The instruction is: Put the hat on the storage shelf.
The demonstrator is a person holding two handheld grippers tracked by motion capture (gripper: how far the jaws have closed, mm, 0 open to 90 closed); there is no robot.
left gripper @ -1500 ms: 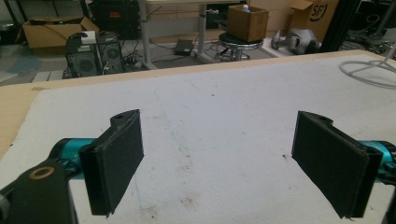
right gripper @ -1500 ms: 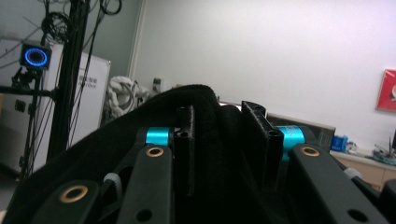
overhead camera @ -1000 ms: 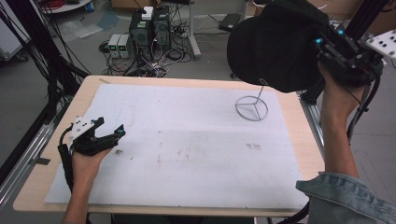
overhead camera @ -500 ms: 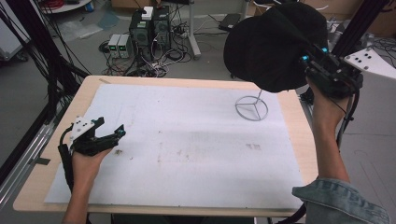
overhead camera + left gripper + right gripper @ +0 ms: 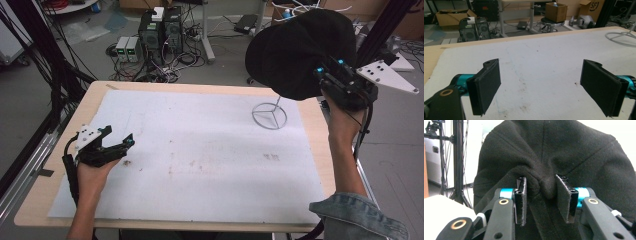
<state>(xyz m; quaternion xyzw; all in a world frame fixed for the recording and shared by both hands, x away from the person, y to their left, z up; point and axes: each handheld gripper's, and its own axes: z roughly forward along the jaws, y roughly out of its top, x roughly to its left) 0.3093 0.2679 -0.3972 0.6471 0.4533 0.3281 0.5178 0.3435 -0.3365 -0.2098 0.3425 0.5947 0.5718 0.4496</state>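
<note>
A black fabric hat hangs over a thin wire stand whose ring base rests on the white mat at the far right. My right gripper reaches in from the right at the hat's side. In the right gripper view a bunched fold of the hat sits pinched between the two pads of my right gripper; the jaws have just been opening slightly, with the fold still touching both. My left gripper lies on the mat at the near left, wide open, nothing between its pads.
A white mat covers the wooden table. The stand's ring shows at the far right of the left gripper view. Computers, cables and boxes sit on the floor beyond the far edge. Black frame posts rise at the left.
My right hand has sunk and drawn slightly left with the hat, which now sits lower over the stand. The left gripper has not moved.
</note>
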